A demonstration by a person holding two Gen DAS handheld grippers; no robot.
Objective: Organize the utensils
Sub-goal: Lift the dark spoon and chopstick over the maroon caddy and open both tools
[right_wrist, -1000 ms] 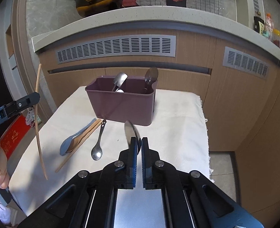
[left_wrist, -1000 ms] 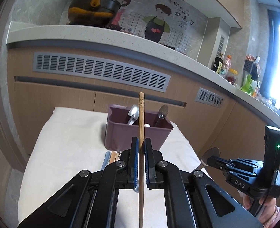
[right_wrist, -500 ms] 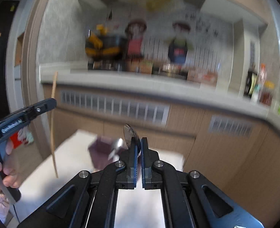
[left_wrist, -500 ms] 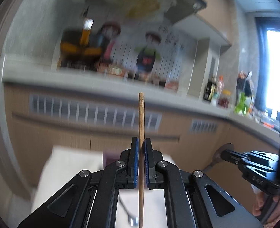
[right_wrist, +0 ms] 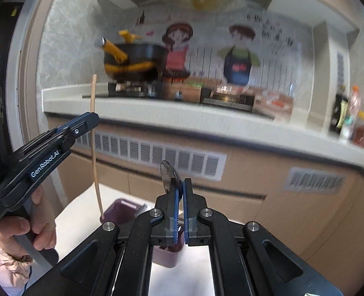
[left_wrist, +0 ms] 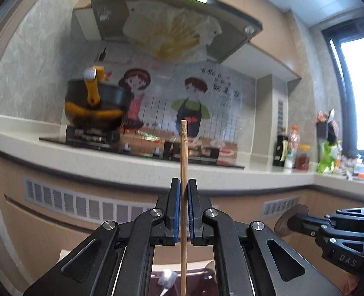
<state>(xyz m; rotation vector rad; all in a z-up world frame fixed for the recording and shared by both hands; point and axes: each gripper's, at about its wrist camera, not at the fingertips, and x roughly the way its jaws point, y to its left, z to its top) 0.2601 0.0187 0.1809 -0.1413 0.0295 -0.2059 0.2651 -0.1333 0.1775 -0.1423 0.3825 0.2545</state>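
Left wrist view. The left gripper [left_wrist: 184, 209] is closed on a wooden chopstick [left_wrist: 183, 162], the blue pads pressing it from both sides. The chopstick's long axis runs vertically: its blunt upper end stands well above the fingertips, in front of the counter [left_wrist: 132, 165], and its lower part passes down between the gripper's arms to the bottom edge of the frame. Below the gripper, the rim of a purple utensil box [left_wrist: 206, 271] shows, with a pale utensil end [left_wrist: 167, 277] inside it. At the right edge, the right gripper [left_wrist: 293, 220] points leftward, roughly level, and holds a metal spoon [left_wrist: 286, 220]; only the round, dark bowl of the spoon projects past the fingertips.

Right wrist view. The right gripper [right_wrist: 181, 197] is fully closed on the metal spoon [right_wrist: 168, 175]. The spoon's bowl stands above the fingertips, edge-on and leaning slightly left; the handle is hidden between the fingers. At left, a hand [right_wrist: 26, 229] in a pink sleeve [right_wrist: 2, 266] holds the left gripper [right_wrist: 93, 119], which clamps the wooden chopstick [right_wrist: 94, 153] near its upper third. The chopstick hangs near vertical, its lower tip over the left corner of the purple utensil box [right_wrist: 122, 209]; whether the tip touches the box cannot be told. The box sits on a white cloth [right_wrist: 83, 212] directly below the right gripper.
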